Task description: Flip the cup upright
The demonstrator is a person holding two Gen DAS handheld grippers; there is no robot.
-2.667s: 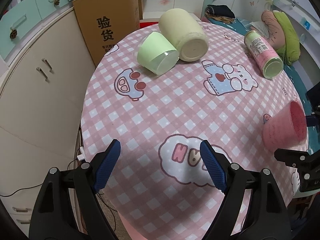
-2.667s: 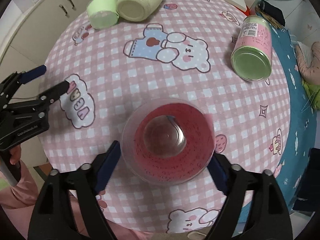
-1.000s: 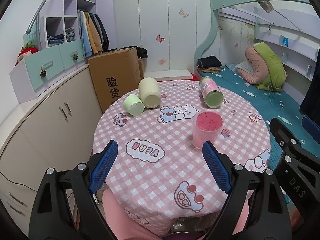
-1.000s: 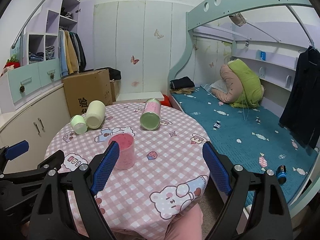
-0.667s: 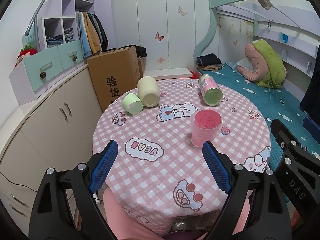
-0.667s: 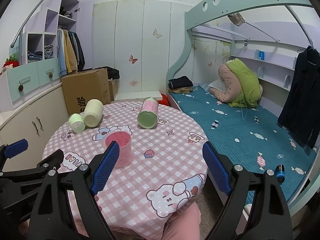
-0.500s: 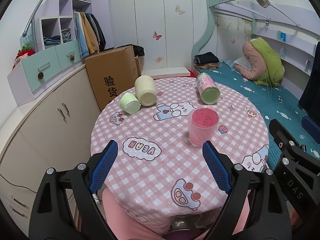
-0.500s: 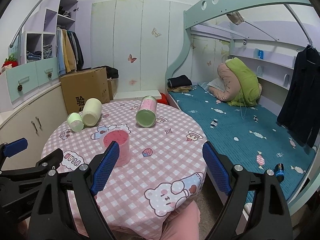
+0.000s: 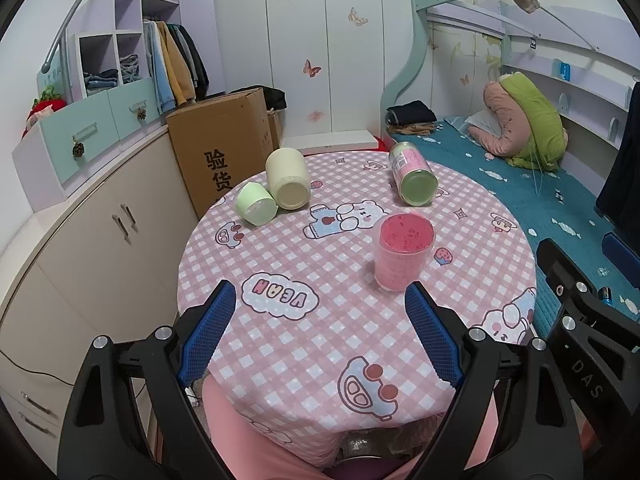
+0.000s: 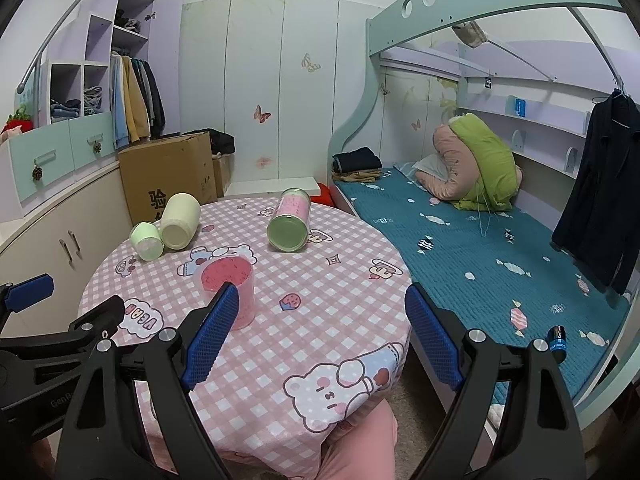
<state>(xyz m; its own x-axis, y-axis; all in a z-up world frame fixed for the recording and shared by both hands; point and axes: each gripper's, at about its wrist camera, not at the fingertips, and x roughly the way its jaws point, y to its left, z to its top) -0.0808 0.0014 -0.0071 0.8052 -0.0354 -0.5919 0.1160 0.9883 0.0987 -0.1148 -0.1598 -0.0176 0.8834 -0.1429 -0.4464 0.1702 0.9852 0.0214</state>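
A translucent pink cup [image 9: 402,256] stands upright, mouth up, on the round table with the pink checked cloth [image 9: 344,320]. It also shows in the right wrist view [image 10: 232,284], partly behind my right gripper's left finger. My left gripper [image 9: 320,336] is open and empty, held back above the table's near edge. My right gripper [image 10: 320,336] is open and empty, also drawn back from the table. Neither touches the cup.
Three containers lie on their sides at the far part of the table: a light green cup [image 9: 256,209], a cream jar [image 9: 287,184] and a pink-labelled green-bottomed can [image 9: 412,178]. A cardboard box [image 9: 224,152] and cabinets stand left; a bunk bed [image 9: 520,184] is right.
About 2.7 s ago my right gripper held the pink cup over the table. The cup now stands free and upright, and both grippers have drawn back, still drifting slightly.
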